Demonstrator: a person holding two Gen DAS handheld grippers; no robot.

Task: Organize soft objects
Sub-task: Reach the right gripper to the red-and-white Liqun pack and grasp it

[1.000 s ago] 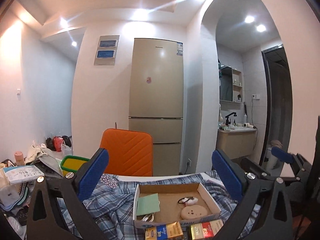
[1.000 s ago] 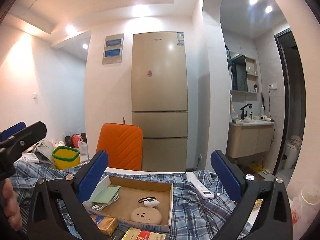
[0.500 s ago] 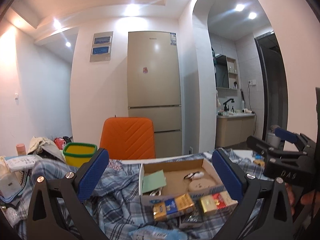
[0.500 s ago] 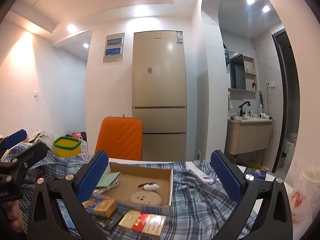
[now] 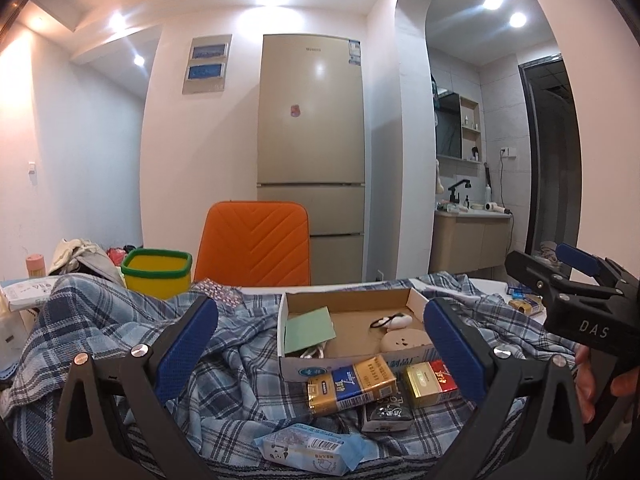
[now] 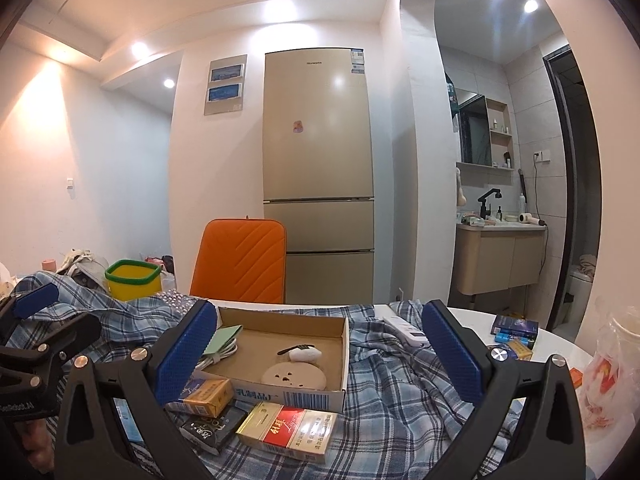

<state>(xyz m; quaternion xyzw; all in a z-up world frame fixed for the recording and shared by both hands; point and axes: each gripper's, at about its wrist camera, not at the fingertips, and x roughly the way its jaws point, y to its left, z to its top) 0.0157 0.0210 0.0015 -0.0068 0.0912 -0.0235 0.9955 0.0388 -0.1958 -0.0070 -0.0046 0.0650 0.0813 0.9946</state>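
Note:
A crumpled blue plaid shirt (image 5: 120, 344) is spread over the table; it also shows in the right wrist view (image 6: 400, 392). An open cardboard box (image 5: 352, 320) sits on it, also in the right wrist view (image 6: 280, 344). Cigarette packs (image 5: 352, 382) and a blue tissue pack (image 5: 308, 448) lie in front of the box. My left gripper (image 5: 320, 344) is open and empty above the shirt. My right gripper (image 6: 320, 344) is open and empty over the box and packs (image 6: 288, 432). The right gripper's body shows at the right of the left wrist view.
A yellow bin with a green rim (image 5: 158, 268) and an orange chair back (image 5: 256, 244) stand behind the table. A white power strip (image 6: 406, 330) and small boxes (image 6: 514, 330) lie at the right. A plastic bag (image 6: 612, 372) is at the far right edge. Clutter sits at the left (image 5: 24, 292).
Both grippers have tilted down and drawn back, so more of the near table shows: cigarette packs and tissue pack came into view. Both stay open.

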